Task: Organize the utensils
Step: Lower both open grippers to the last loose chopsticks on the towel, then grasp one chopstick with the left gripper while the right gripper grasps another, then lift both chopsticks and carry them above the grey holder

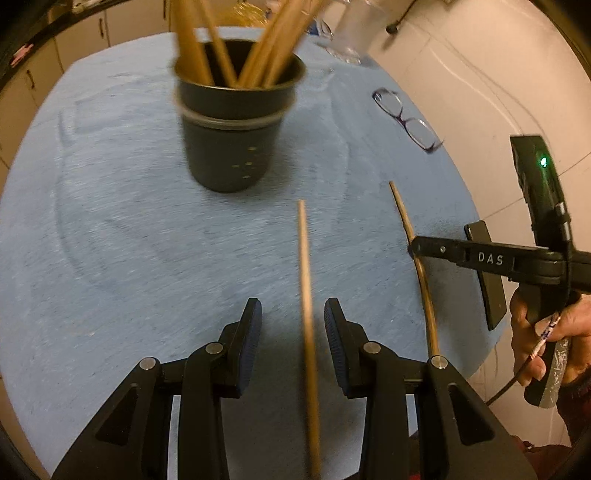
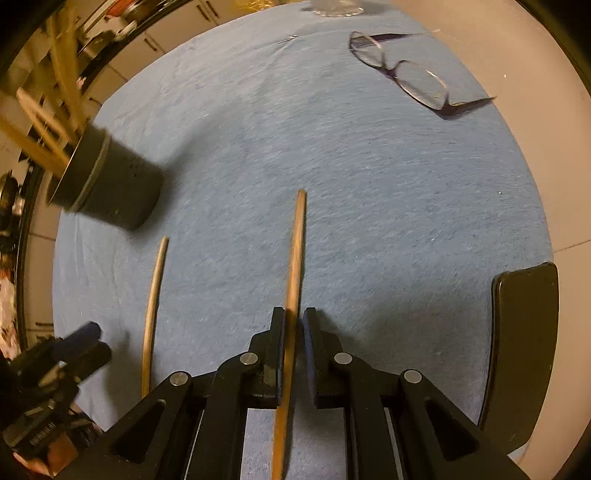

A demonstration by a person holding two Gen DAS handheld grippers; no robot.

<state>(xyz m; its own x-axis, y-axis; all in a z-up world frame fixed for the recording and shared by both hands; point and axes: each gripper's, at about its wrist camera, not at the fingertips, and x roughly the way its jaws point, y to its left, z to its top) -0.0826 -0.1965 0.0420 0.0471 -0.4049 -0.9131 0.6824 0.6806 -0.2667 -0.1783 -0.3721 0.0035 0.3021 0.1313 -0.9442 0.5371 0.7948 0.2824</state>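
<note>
A dark cup (image 1: pixel 232 129) holding several wooden chopsticks stands on the blue table (image 1: pixel 129 221); it also shows in the right wrist view (image 2: pixel 110 188). My left gripper (image 1: pixel 293 321) is open, with one wooden chopstick (image 1: pixel 306 295) lying on the table between its fingers. My right gripper (image 2: pixel 294 325) is shut on a second chopstick (image 2: pixel 295 258), which points forward. In the left wrist view the right gripper (image 1: pixel 415 248) clamps that chopstick (image 1: pixel 406 225) near the table's right edge. The left gripper's chopstick also shows in the right wrist view (image 2: pixel 153 302).
A pair of glasses (image 2: pixel 402 70) lies at the far right of the table. A black phone (image 2: pixel 521 347) lies at the near right edge. A clear glass vessel (image 1: pixel 351 33) stands at the far edge. Cabinets line the back.
</note>
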